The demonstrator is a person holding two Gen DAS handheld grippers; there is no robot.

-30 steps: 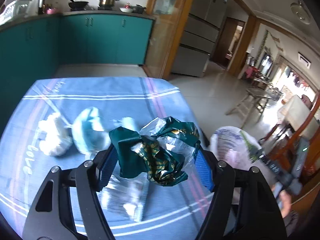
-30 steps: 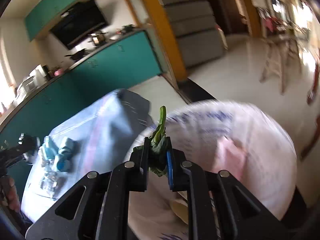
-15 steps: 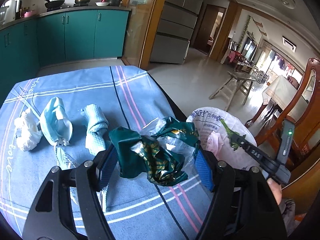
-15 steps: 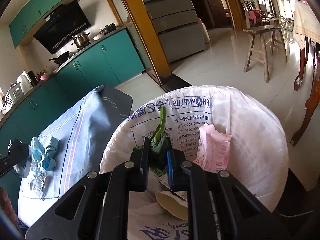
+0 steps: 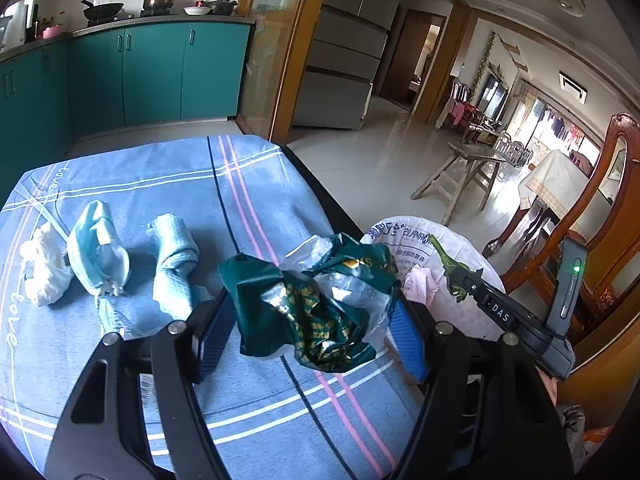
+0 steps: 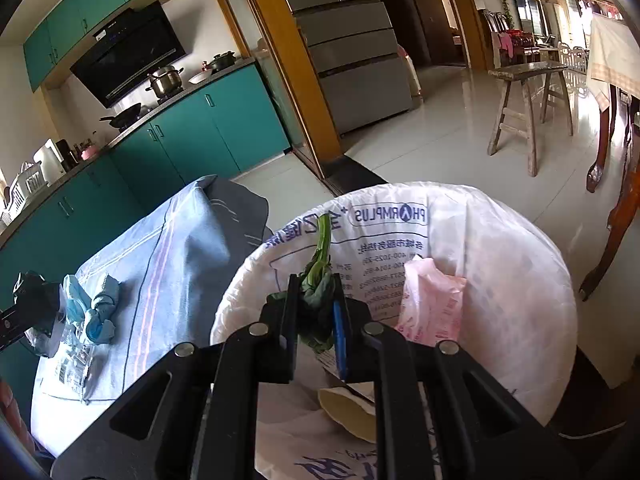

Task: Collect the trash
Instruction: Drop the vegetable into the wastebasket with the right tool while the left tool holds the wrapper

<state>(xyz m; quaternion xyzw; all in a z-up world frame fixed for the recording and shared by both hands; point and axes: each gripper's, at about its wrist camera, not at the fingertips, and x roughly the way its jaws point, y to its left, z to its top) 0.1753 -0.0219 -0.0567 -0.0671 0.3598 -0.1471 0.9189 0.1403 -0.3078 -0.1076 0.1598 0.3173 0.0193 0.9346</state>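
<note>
With both loads over the bin bag [image 6: 500,240], drop is next — right gripper [image 6: 314,312] jaws pinching greens [image 6: 316,280], left gripper [image 5: 308,312] jaws clamping crumpled wrapper [image 5: 312,300] — release both.

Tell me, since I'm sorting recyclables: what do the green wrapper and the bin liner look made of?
Green wrapper: probably foil-lined plastic film, glossy and crumpled, with a silvery inside showing. Bin liner: apparently a thin white plastic bag, translucent and wrinkled, with print on it.
</note>
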